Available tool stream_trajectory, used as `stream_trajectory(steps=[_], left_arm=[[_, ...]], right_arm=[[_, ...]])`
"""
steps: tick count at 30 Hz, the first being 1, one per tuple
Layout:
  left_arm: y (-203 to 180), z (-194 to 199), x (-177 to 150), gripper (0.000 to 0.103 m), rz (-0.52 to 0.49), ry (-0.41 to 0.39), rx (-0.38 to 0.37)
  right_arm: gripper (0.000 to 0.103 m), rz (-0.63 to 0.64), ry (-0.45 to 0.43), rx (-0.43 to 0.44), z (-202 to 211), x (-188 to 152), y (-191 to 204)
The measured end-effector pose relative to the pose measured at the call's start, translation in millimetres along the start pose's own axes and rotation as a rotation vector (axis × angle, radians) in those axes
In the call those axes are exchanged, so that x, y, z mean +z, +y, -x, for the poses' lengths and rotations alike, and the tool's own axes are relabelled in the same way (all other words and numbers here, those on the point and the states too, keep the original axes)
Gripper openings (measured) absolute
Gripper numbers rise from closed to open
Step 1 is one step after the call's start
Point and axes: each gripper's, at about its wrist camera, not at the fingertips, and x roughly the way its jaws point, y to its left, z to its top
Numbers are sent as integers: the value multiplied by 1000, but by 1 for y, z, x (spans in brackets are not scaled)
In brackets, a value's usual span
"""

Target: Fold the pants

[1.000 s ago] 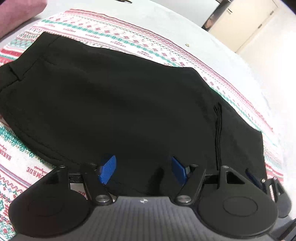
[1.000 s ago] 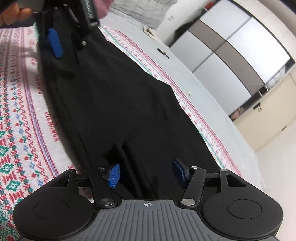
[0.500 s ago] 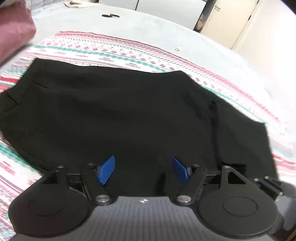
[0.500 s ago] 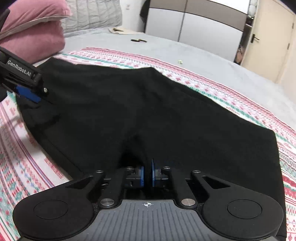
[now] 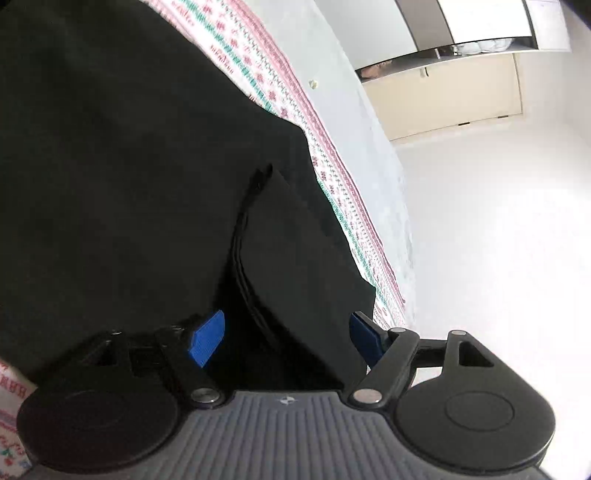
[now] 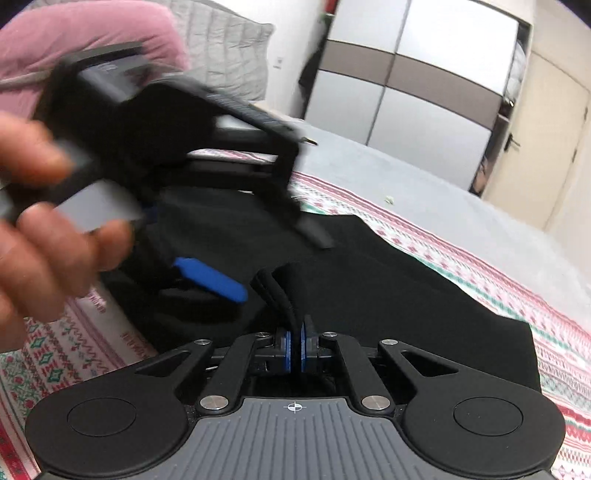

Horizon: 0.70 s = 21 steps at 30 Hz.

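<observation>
Black pants [image 5: 129, 166] lie spread on a patterned blanket [image 5: 332, 177]. My left gripper [image 5: 286, 338] hangs low over them with its jaws opening. The stacked leg edges [image 5: 243, 236] run up between its blue pads, which do not press on them. My right gripper [image 6: 295, 347] is shut on the same bundle of pants [image 6: 388, 295] edges, pinched between its blue pads and lifted a little. In the right wrist view the left gripper is a blur at the upper left, with one blue pad [image 6: 210, 278] close to the pinched edges and a hand [image 6: 44, 221] holding it.
The blanket [image 6: 461, 254] covers a bed with a grey sheet [image 6: 406, 177]. A pink pillow [image 6: 92, 29] and a grey pillow [image 6: 225, 48] lie at the head. A wardrobe [image 6: 406, 74] and a door [image 6: 546, 140] stand beyond; the bed's edge [image 5: 391, 206] drops off at the right.
My right gripper has closed on the pants' stacked edges and risen a little. My left gripper has swung and rolled over toward the right gripper, and its jaws stand wider.
</observation>
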Motion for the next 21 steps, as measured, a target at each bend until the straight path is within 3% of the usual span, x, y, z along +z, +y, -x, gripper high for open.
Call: stream_trajectory(steps=[2,4,9,14,17,21], left_arm=[[1,-3,2,92,0,6,18],[2,-5,5,83,-9,-6,29],[-2,0,21,29,-89,-32,77],[-11,14,44,28,-230,-93,139],[-11,44,50,28,-302,-147,184],[-12,76,65,28,-440,-231,308]], right_arm=[[5,6,-10,0,2,0,7],[5,16,-25,-7,5,0,12],[5,7,-53,9,2,11,22],[5,-74,-78,40,-10,24,38],[5,-117,-87,78,-17,33,54],[5,-167,-118,143,-29,55,80]])
